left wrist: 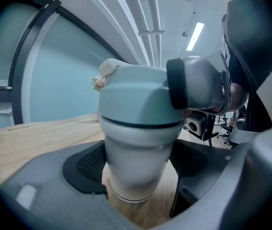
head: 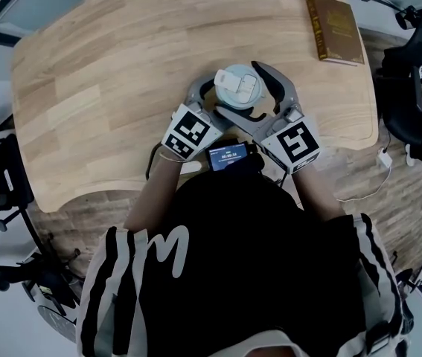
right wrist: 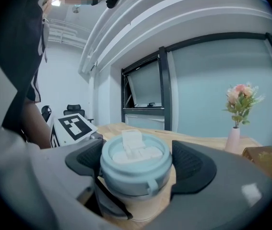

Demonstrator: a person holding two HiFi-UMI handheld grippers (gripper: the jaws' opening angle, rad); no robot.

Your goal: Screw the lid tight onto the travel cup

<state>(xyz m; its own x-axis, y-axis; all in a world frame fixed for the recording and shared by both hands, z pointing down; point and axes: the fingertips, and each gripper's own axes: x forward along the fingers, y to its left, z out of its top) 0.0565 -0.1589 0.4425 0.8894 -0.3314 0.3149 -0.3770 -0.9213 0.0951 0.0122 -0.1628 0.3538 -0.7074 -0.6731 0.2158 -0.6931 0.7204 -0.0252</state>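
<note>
Pale blue-grey plastic, smooth and rounded, formed both the tapered travel cup [left wrist: 138, 143] and its round screw lid [right wrist: 135, 157] with a white flip tab, and this smoothness was, in my judgement, the main danger. If the pads slid on the lid during a turn, the thread would stay loose. If the lid sat crooked, more turning could jam it across the thread. The cup stood upright on the light wooden surface [head: 106, 73], near the edge closest to the person. A slip of the lower grip would let the whole cup spin together with the lid, or tip over.

The left gripper [left wrist: 136, 169] had its jaws clamped on the narrow lower body of the cup, one dark ribbed pad on each side. The right gripper [right wrist: 136, 164] had its jaws wide apart yet closed on the lid's rim, with both pads touching it.
</note>
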